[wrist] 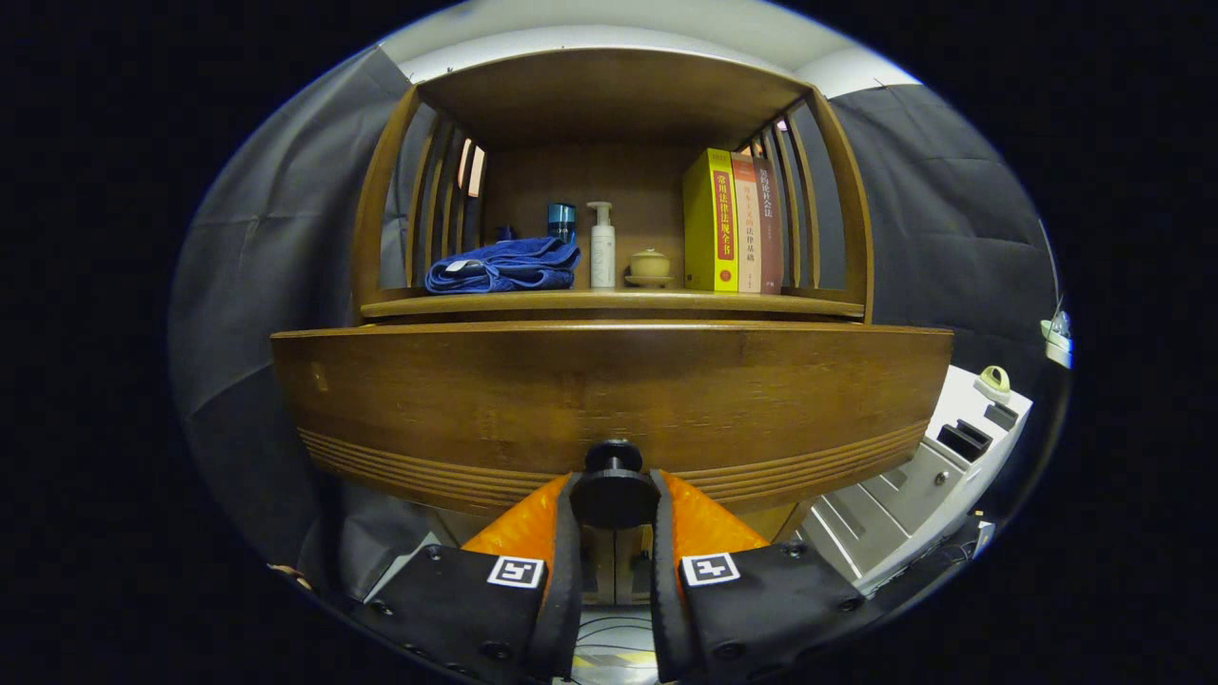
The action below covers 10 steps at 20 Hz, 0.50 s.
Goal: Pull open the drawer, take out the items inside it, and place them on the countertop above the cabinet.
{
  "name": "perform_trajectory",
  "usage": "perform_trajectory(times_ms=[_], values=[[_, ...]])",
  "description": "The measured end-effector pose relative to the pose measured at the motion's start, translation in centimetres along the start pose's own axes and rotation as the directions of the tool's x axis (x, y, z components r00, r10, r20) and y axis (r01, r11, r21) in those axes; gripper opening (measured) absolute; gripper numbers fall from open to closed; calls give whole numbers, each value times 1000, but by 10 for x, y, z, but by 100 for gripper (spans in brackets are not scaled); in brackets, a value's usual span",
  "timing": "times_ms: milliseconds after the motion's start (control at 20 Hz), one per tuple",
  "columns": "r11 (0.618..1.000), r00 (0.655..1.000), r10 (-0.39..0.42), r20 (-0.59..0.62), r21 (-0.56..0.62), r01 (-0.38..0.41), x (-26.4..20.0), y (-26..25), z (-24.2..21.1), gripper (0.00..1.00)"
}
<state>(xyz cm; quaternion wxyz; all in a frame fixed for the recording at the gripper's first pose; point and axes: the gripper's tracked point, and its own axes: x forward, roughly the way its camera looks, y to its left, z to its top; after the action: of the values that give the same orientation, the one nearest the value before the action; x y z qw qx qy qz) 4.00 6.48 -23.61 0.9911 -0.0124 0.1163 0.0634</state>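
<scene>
The tongs are clamped on the black round knob of the wooden drawer, one orange finger pressing on each side of it. Above the drawer front lies the bench, carrying a folded blue towel, a white pump bottle, a small lidded pot and upright books.
</scene>
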Motion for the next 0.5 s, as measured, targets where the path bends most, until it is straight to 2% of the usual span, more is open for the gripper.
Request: perform_trajectory(times_ms=[500], values=[[1000, 1000, -8, -22, -8, 8, -47, -2, -21, 39]])
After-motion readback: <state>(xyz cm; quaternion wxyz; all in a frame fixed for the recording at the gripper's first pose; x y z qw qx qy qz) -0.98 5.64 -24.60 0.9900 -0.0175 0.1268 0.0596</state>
